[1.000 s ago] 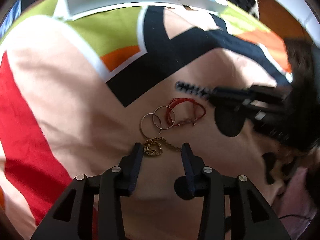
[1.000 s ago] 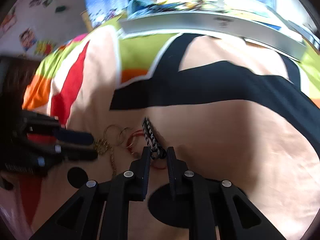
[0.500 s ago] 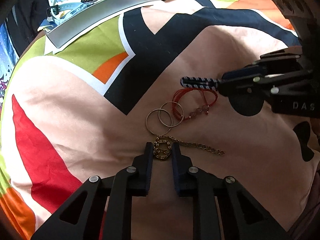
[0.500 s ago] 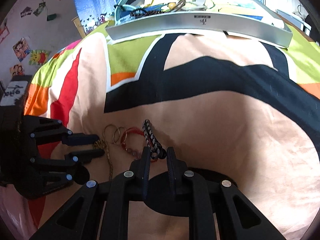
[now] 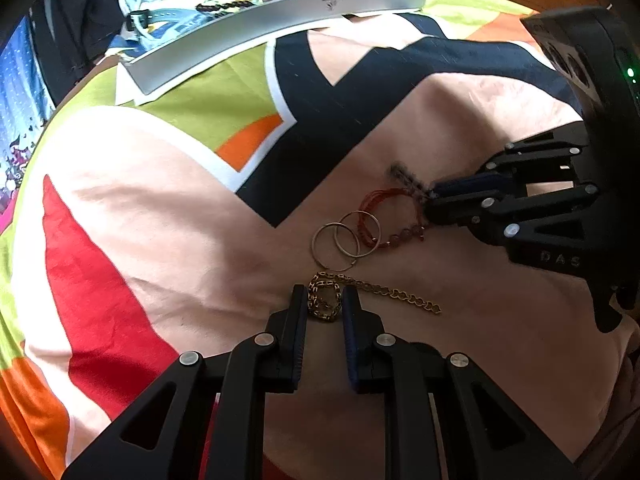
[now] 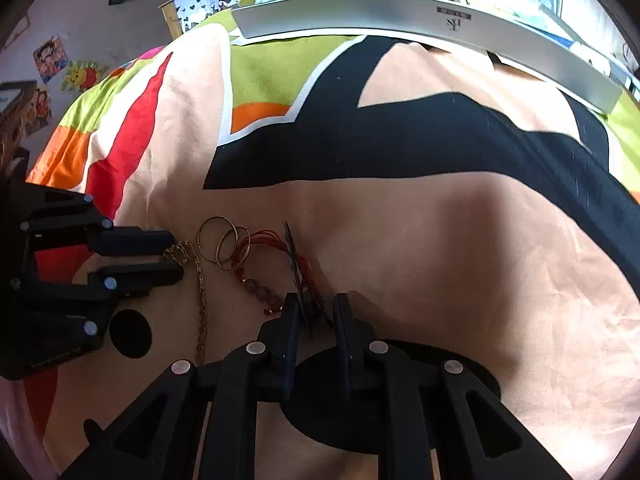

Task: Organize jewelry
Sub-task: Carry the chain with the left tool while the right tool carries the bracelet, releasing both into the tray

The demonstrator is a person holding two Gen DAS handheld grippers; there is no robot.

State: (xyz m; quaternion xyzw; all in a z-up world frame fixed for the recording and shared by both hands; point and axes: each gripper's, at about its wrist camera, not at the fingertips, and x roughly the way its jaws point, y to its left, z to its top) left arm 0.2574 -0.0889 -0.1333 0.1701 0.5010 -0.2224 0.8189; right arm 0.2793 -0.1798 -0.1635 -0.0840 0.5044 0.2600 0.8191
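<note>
Our left tongs (image 5: 325,300) pinch the bunched gold chain (image 5: 325,297); right tongs (image 6: 314,312) clasp the dark striped bracelet (image 6: 294,262).

1. Left gripper (image 5: 324,308): matte black, two flat parallel fingers, angular linkage arms with triangular cutouts, round silver screws at pivots.
2. Right gripper (image 6: 314,314): same black build; seen from the left wrist, faint "DAS" lettering, green light on body.

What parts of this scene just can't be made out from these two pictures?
- Dark beaded bracelet: motion-blurred in both views.
- Tray contents: too small and cut off by the top edge, both views.
- Gold chain: whether the left gripper is pinching it, unclear.
</note>
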